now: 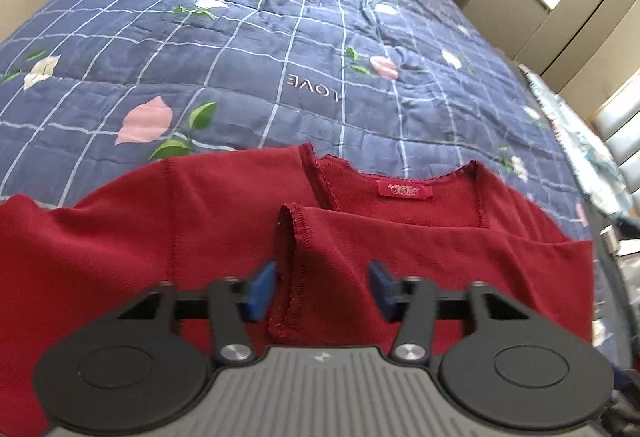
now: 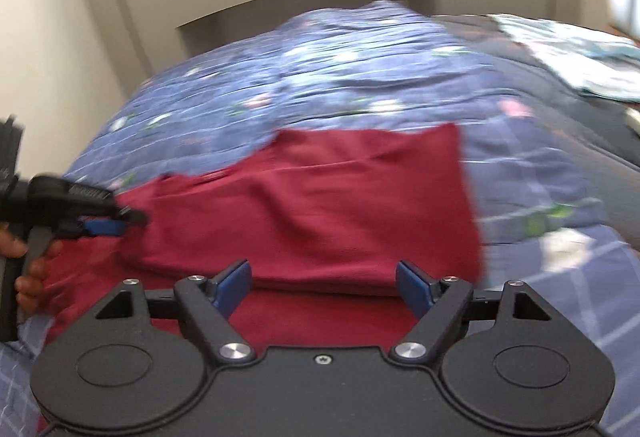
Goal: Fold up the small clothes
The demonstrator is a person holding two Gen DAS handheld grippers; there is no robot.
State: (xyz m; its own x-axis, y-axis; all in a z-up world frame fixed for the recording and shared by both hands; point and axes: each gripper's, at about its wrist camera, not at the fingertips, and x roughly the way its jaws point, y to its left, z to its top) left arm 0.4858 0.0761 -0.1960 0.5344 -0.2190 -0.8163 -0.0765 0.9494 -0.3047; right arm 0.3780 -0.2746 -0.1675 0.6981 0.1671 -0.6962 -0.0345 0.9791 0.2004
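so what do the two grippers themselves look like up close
Both are matte black with two round side discs, angled link arms on silver pivot screws, and blue pads on the fingers. The left gripper has a grey ribbed centre plate with a small pale mark; the right gripper has a plain black plate with one screw. A bare hand holds the left one.

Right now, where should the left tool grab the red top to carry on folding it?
Probably the stitched hem edge of the folded-over flap on the red top, coming straight forward and down. That ridge stands up between the left tool's open jaws, offering a raised edge to pinch, unlike the flat cloth around it.
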